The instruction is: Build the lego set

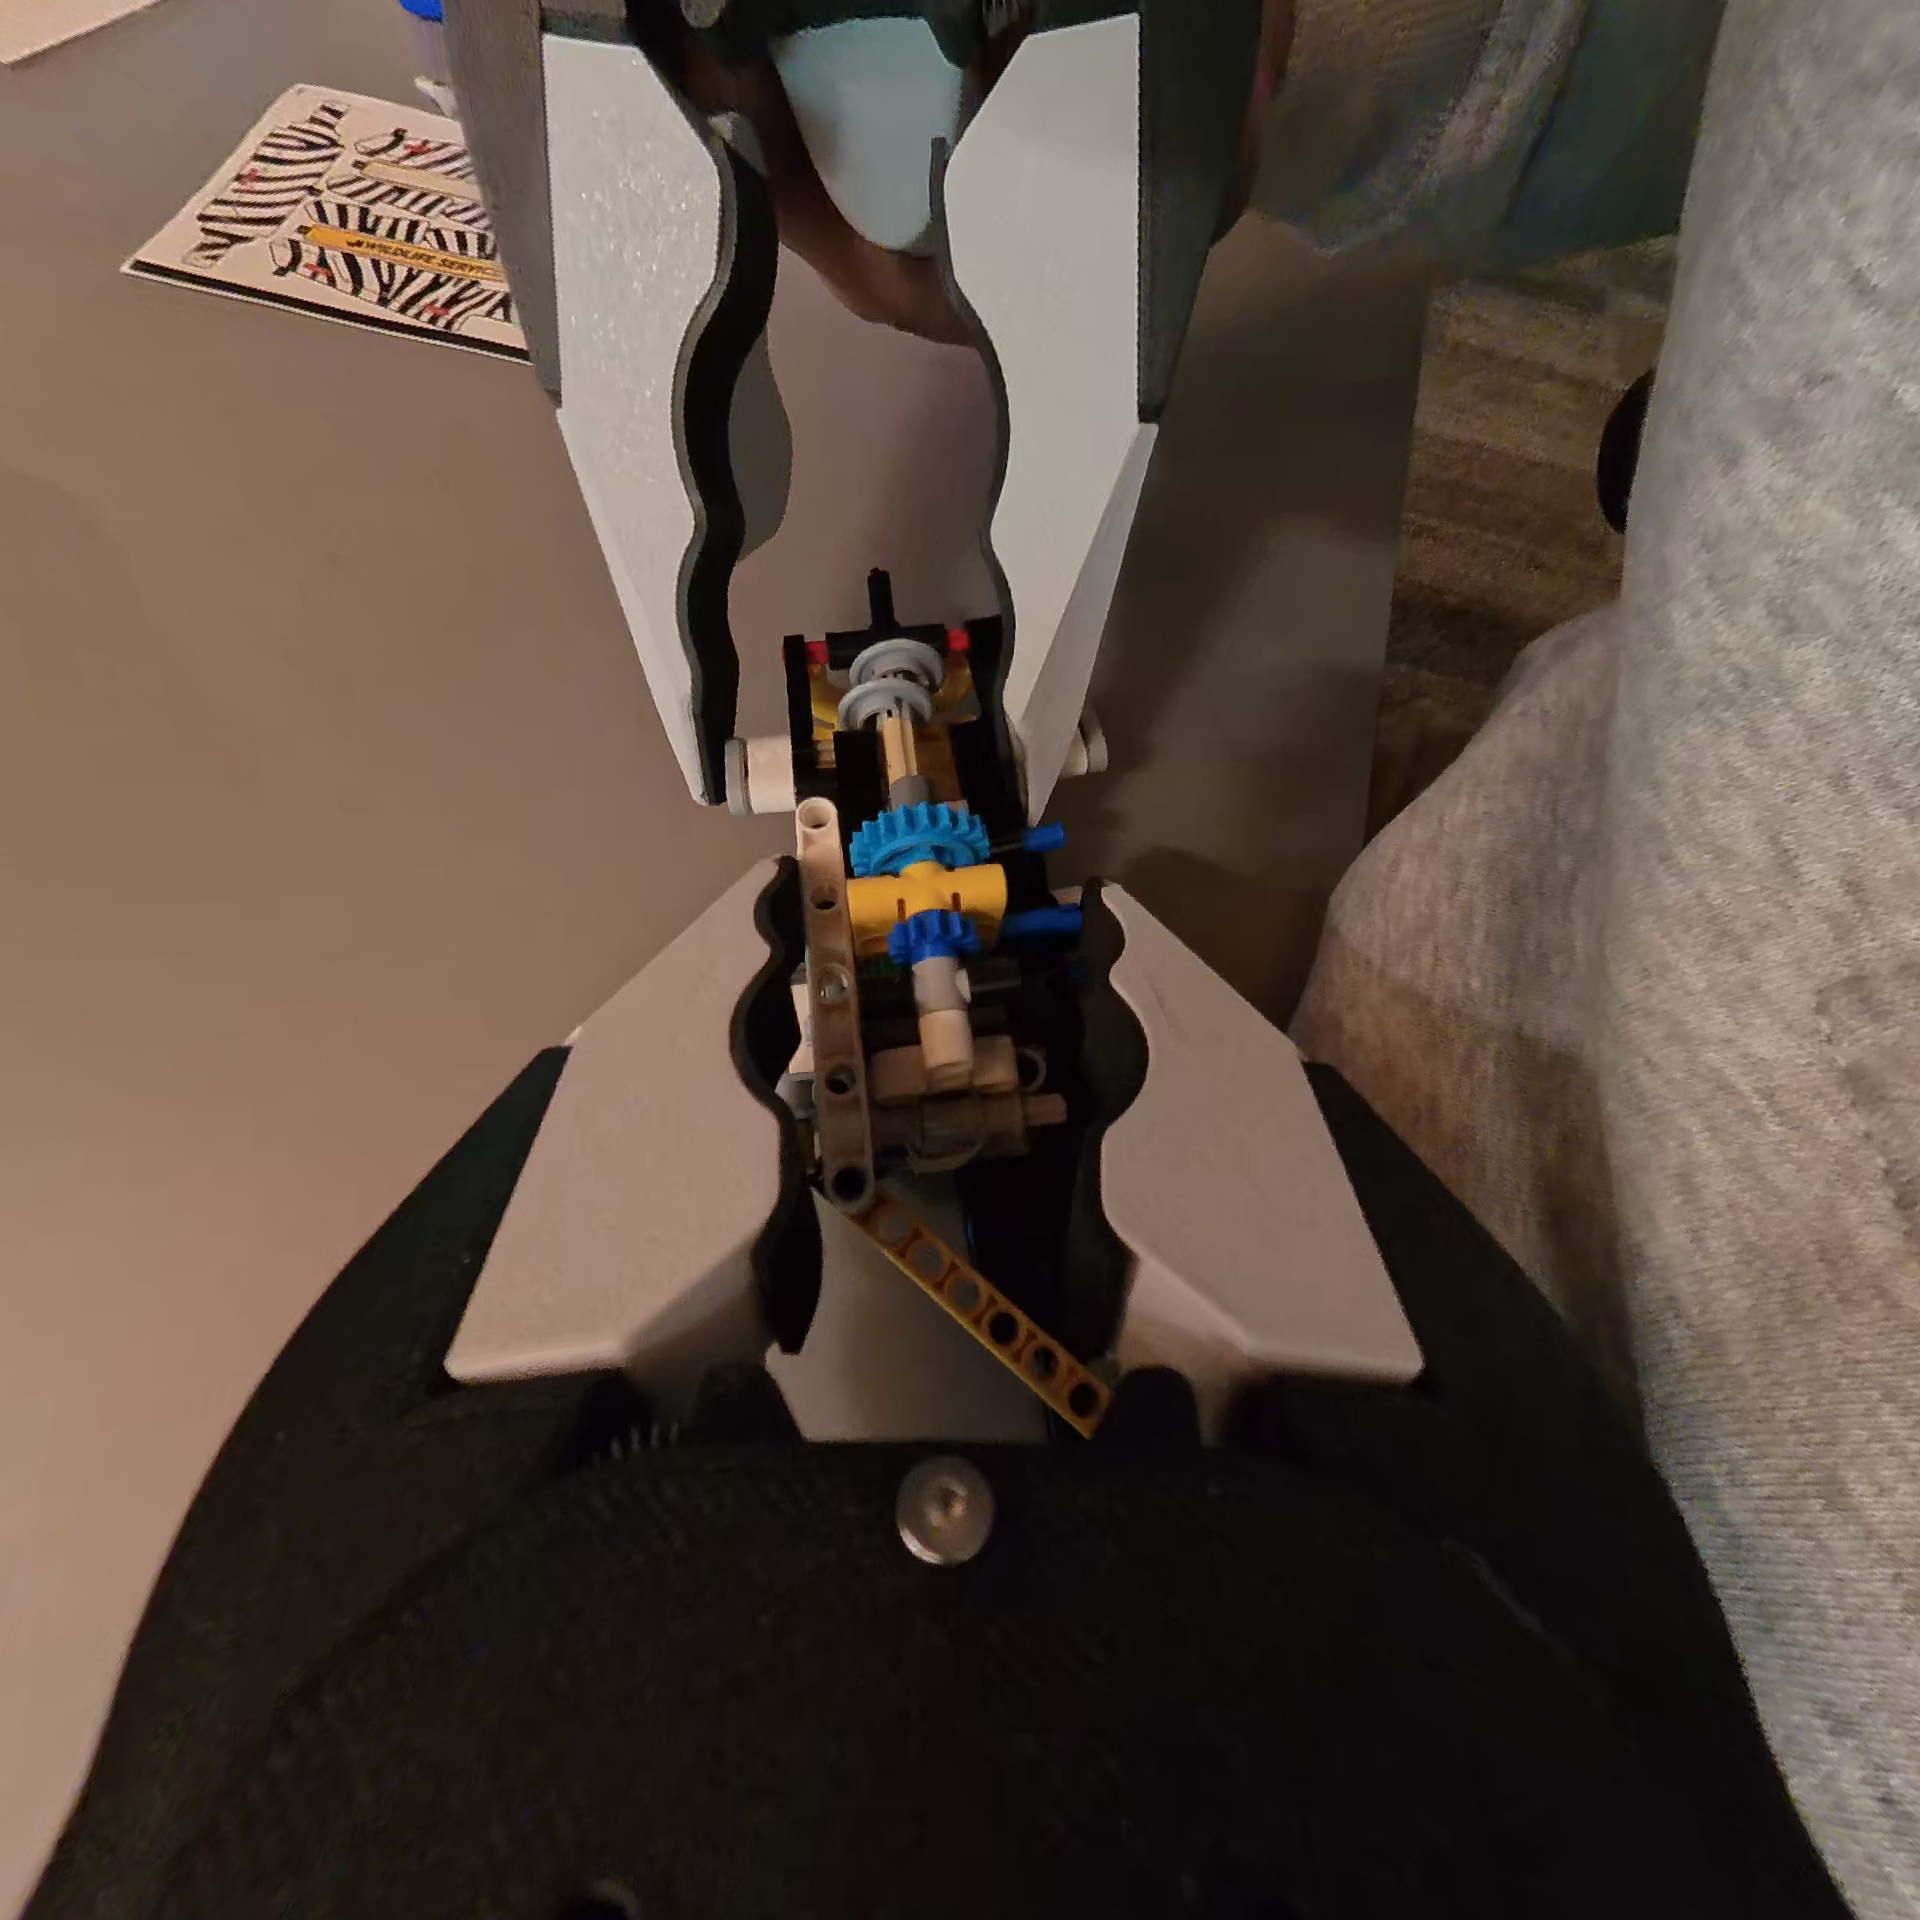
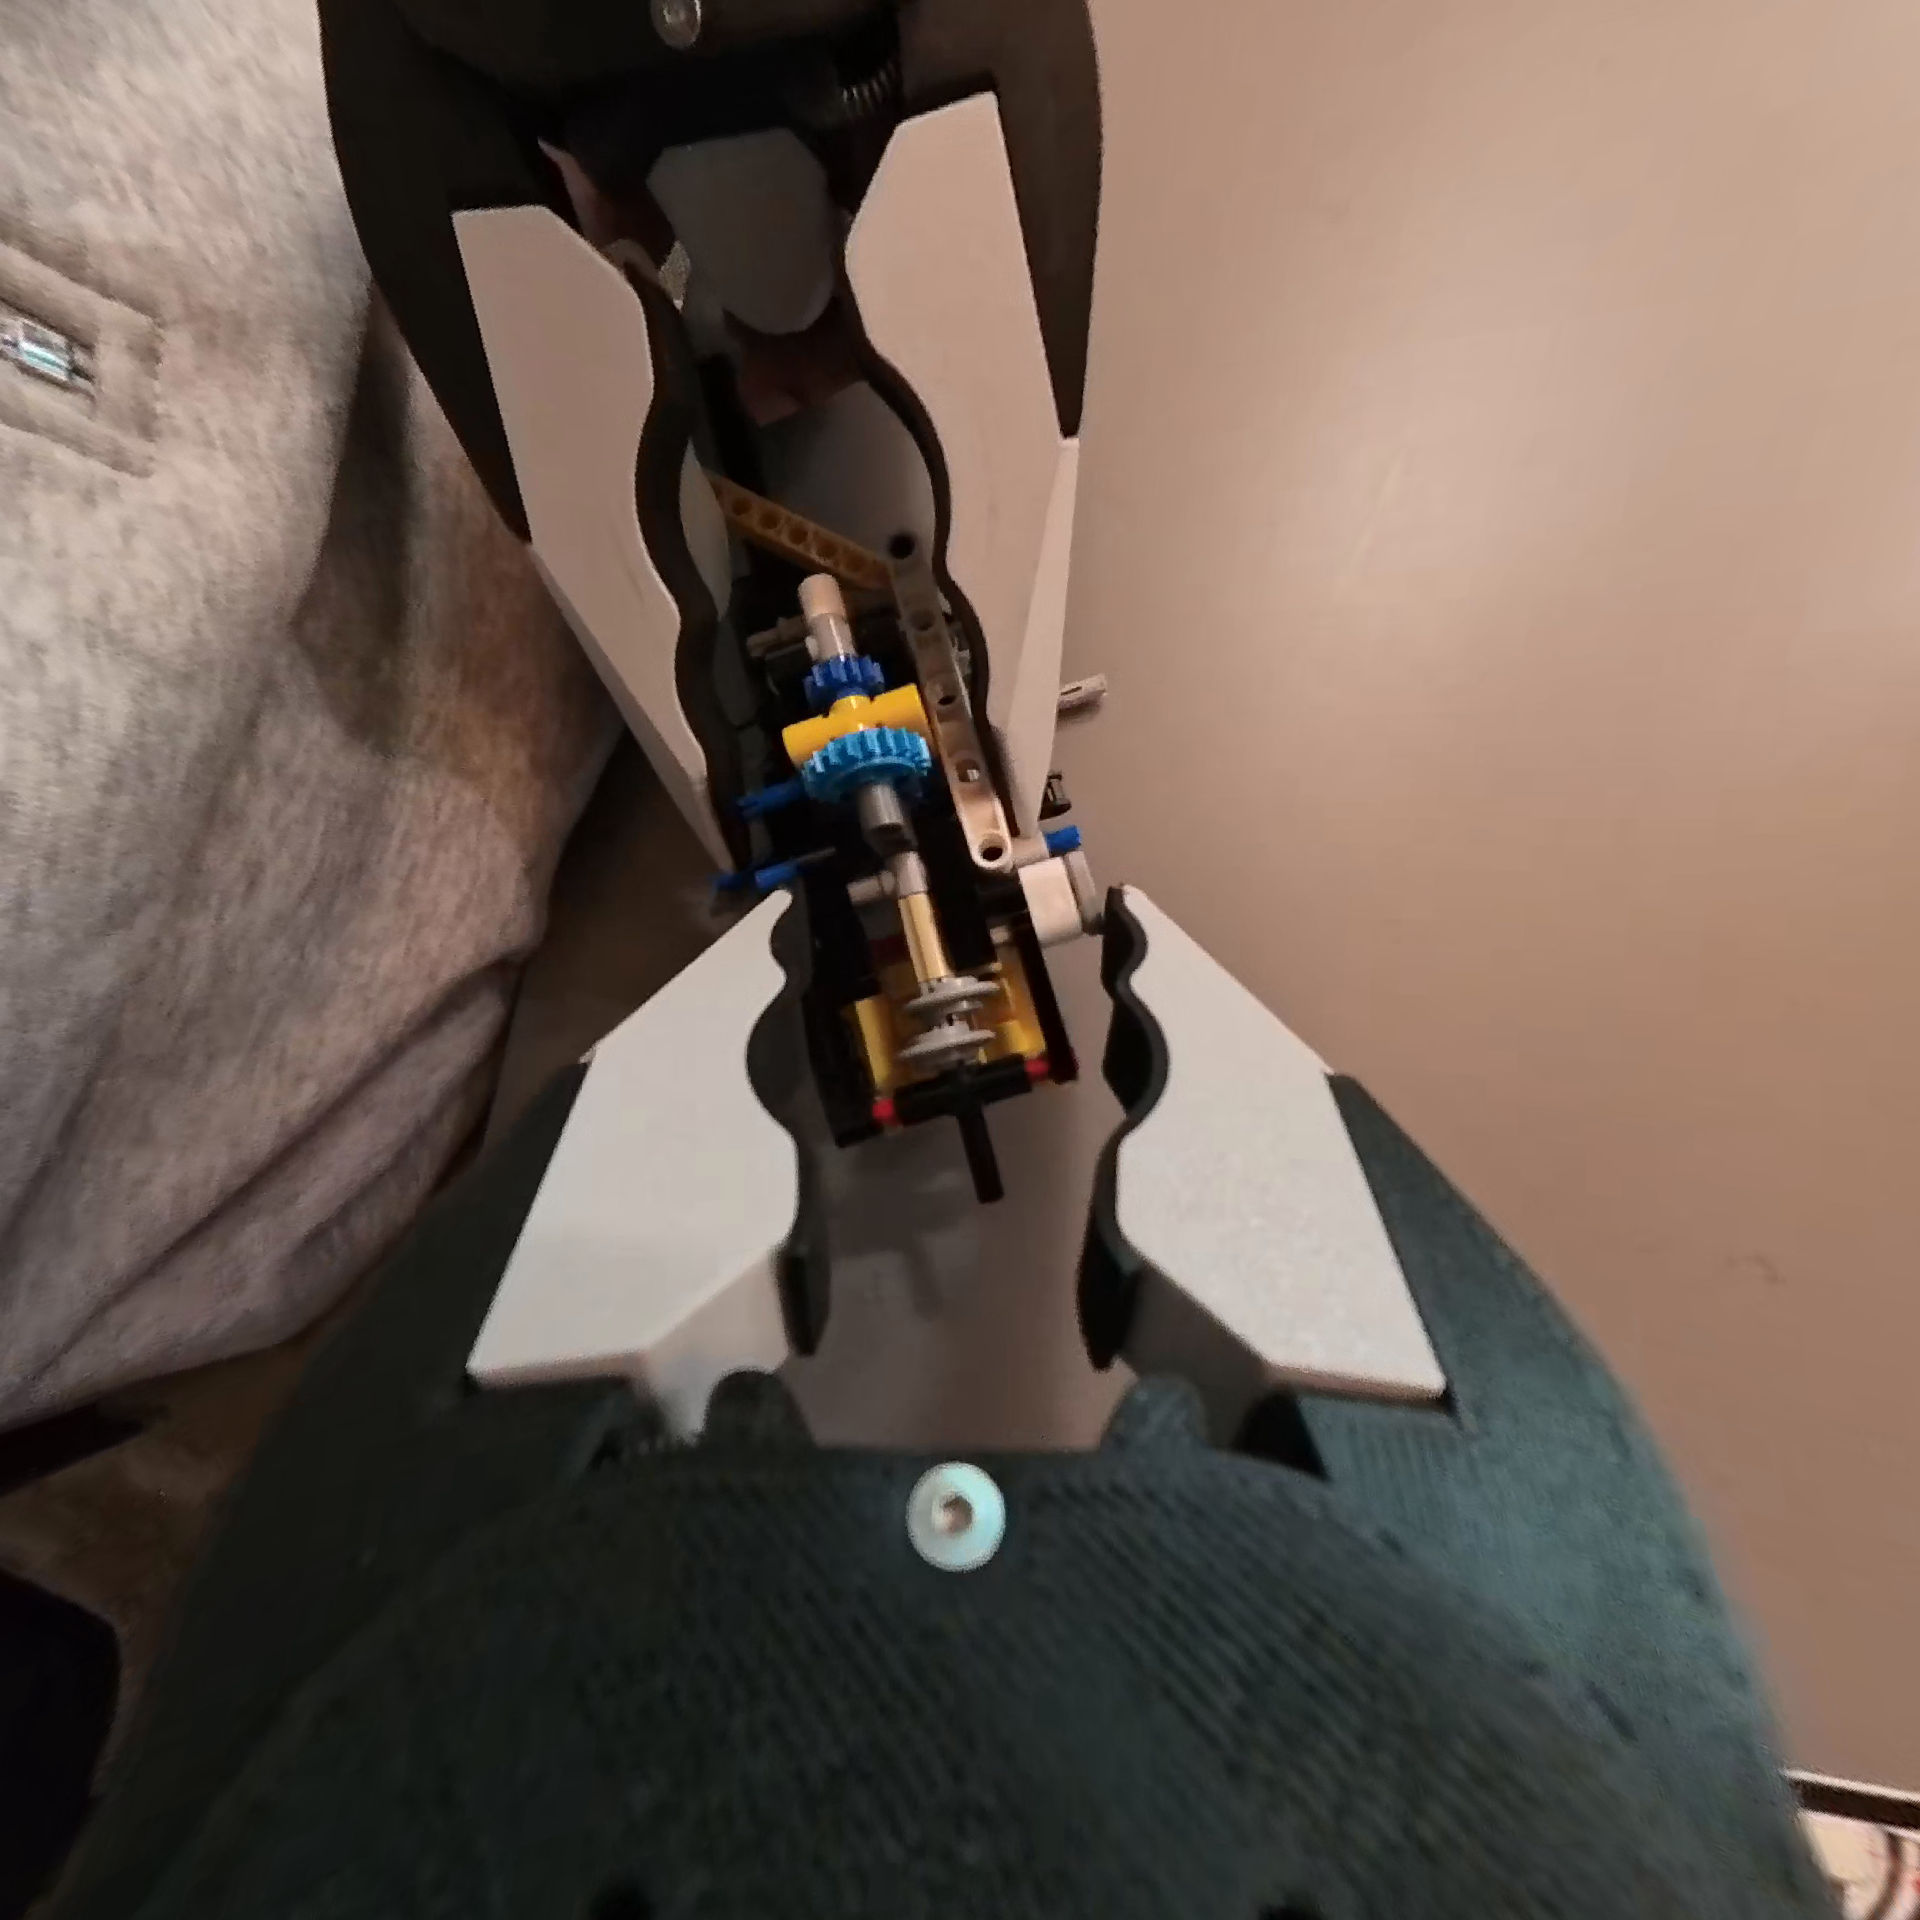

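Note:
A long Lego Technic assembly [image 1: 925,894] hangs in the air between my two grippers, which face each other. It has a black frame, a yellow block, two blue gears, grey pulleys on an axle, a grey beam [image 1: 836,997] and a yellow beam [image 1: 987,1309]. My left gripper [image 1: 935,904] is shut on the end with the beams. My right gripper [image 2: 945,909] is closed around the other end [image 2: 956,1029], its fingertip against a white connector [image 2: 1049,899]. Each gripper also shows in the other's view: the right [image 1: 883,779] and the left [image 2: 878,847].
A zebra-striped sticker sheet [image 1: 343,229] lies on the grey-brown table [image 1: 260,831] at the far left. A person's grey clothing [image 1: 1662,935] is close beside the grippers and shows in the right wrist view [image 2: 208,727]. Carpet [image 1: 1507,468] lies past the table edge. Left and right tips are no more than a few centimetres apart.

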Motion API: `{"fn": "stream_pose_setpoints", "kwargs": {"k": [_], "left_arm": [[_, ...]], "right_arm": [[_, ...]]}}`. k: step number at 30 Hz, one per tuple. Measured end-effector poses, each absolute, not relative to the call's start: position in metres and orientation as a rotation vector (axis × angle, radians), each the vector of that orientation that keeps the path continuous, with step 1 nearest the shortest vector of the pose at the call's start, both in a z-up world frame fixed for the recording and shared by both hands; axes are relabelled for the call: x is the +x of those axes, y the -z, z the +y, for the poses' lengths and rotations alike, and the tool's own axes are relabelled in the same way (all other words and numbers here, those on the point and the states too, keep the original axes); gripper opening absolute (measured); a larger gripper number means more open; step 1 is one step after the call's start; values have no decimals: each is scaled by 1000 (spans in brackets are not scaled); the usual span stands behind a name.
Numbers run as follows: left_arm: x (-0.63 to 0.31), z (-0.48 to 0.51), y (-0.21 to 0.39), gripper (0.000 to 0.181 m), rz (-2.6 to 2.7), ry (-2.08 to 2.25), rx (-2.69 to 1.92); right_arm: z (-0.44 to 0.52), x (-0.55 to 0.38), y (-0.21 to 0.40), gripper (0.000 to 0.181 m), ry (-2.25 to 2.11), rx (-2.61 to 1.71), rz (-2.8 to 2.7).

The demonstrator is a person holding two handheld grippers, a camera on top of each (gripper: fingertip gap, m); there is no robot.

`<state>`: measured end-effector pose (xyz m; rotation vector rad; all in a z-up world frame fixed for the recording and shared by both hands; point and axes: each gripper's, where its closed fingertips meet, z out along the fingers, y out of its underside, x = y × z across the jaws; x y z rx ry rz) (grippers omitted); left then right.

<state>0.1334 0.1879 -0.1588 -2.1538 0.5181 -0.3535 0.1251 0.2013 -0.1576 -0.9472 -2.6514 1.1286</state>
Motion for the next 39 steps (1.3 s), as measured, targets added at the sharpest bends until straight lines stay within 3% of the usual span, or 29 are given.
{"fn": "stream_pose_setpoints", "kwargs": {"k": [39], "left_arm": [[134,186,158,53,519,330,-2176]], "right_arm": [[200,121,158,51,-1129,-930,-2550]]}}
